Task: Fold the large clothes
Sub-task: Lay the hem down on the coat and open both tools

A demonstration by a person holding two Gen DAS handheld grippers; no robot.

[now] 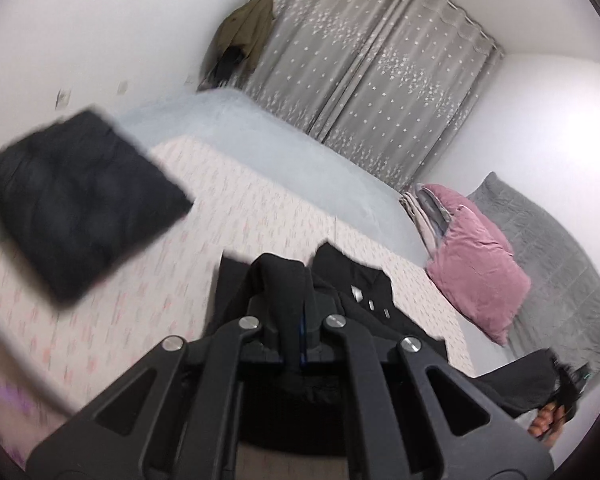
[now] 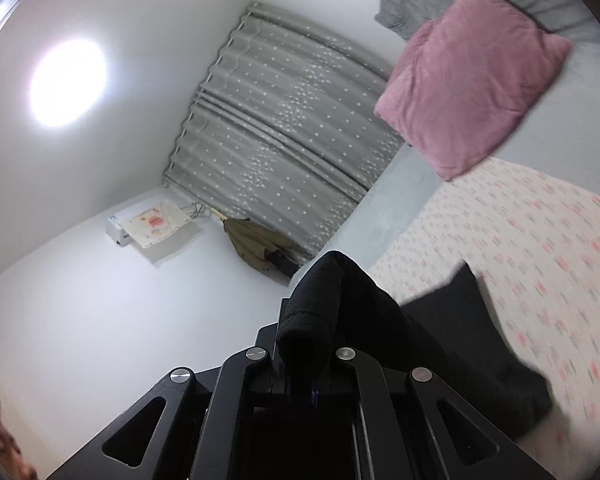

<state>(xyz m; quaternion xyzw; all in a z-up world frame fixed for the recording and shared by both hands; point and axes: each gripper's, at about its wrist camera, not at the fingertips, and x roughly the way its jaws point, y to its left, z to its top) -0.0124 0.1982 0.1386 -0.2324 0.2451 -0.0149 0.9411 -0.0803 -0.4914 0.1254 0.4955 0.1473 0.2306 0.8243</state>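
Each tool is clamped on black cloth: the left tool [image 1: 296, 300] pinches a bunched fold of the black garment [image 1: 356, 284], and the right tool [image 2: 312, 344] grips another rolled edge of it. The garment is dark and soft, with small white marks, draping from both tools onto the bed [image 1: 260, 208] below. Beyond the garment on the patterned sheet lie a folded black garment [image 1: 84, 200], a pink pillow [image 1: 472, 256], then the grey starred curtain [image 1: 364, 80].

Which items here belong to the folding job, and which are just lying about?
Job:
- black garment, pinched by left claw and right claw
- folded black garment
- bed

Lying about:
- pink pillow
- grey quilt
- hanging olive jacket
- curtains
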